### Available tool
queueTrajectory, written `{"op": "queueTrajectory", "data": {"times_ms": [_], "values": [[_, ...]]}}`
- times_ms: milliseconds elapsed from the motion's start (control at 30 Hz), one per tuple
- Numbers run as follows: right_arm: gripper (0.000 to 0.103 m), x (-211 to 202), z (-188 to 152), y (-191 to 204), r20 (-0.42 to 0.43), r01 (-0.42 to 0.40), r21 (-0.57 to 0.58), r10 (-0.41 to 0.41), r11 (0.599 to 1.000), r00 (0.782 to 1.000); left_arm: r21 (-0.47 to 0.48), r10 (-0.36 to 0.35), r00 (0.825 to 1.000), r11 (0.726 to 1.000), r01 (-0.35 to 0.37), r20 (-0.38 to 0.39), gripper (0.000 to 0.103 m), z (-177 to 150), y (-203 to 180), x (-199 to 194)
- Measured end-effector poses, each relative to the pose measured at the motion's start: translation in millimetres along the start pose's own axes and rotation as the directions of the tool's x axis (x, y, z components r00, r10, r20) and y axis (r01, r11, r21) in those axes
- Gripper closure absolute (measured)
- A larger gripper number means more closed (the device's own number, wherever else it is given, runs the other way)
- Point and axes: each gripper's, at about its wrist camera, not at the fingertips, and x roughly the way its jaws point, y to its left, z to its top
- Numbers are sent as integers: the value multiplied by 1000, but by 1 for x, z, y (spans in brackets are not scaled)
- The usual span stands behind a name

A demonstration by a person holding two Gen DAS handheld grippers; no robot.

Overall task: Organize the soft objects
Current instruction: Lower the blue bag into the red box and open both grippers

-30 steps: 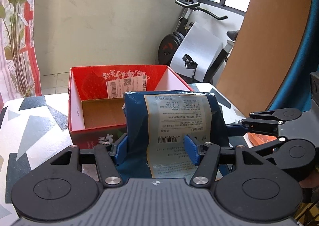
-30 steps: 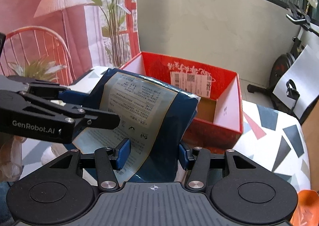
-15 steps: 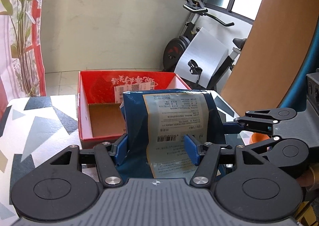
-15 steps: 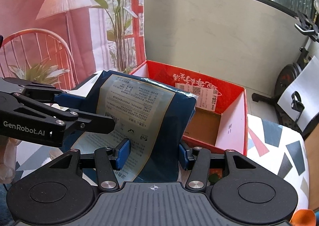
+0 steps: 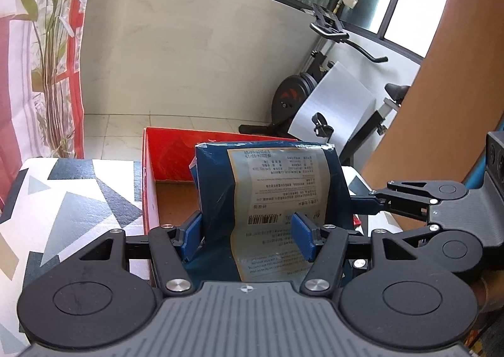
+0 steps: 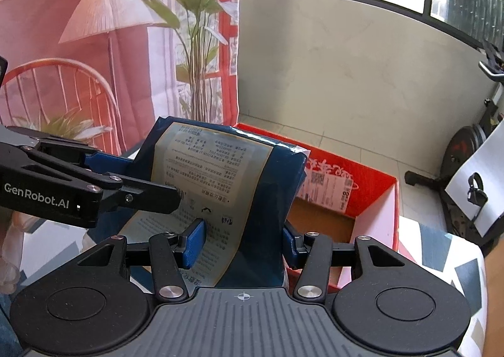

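Blue package: dark blue soft plastic package (image 5: 271, 196) with a pale printed label and a barcode, held up in the air between both claws, its far end over the near part of the red box.
Left claw: left claw (image 5: 249, 235) has its blue pads pressed against the near end of the package, one pad on the left side, the other on the label; it is pinching the package.
Right claw: right claw (image 6: 241, 239) grips the same package from the right side, its left pad on the label and its right pad against the dark blue edge; also pinching.
Cross views: in the left wrist view the right claw's black linkage comes in from the right and meets the package's right edge; in the right wrist view the left claw's arm, marked GenRobot.AI, comes in from the left.
Red box: open red cardboard box (image 5: 163, 152) with a brown floor and a white shipping label on its far inner wall, standing on the worktop just beyond the claws.
Worktop: worktop (image 5: 72, 199) covered in a white, grey and black triangle pattern.
Background: exercise bike (image 5: 315, 86) at the far right by the wall; a curtain printed with a lamp and plants (image 6: 110, 42) at the far left.
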Motion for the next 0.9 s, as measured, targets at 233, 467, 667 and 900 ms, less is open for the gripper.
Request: {"op": "queueTrajectory", "data": {"times_ms": [233, 467, 667, 900], "values": [[56, 11, 5, -9, -2, -40, -18, 40, 999, 999, -31, 3, 1000, 1000, -3, -23, 40, 4, 10, 11], [56, 30, 18, -20, 14, -33, -84, 35, 996, 999, -56, 4, 999, 998, -6, -35, 40, 19, 17, 25], [56, 40, 27, -32, 57, -24, -114, 30, 993, 998, -57, 18, 1000, 998, -20, -26, 40, 37, 23, 40], [56, 51, 26, -30, 186, 140, -236, -97, 962, 978, -39, 51, 998, 998, -50, 31, 40, 52, 18, 62]]}}
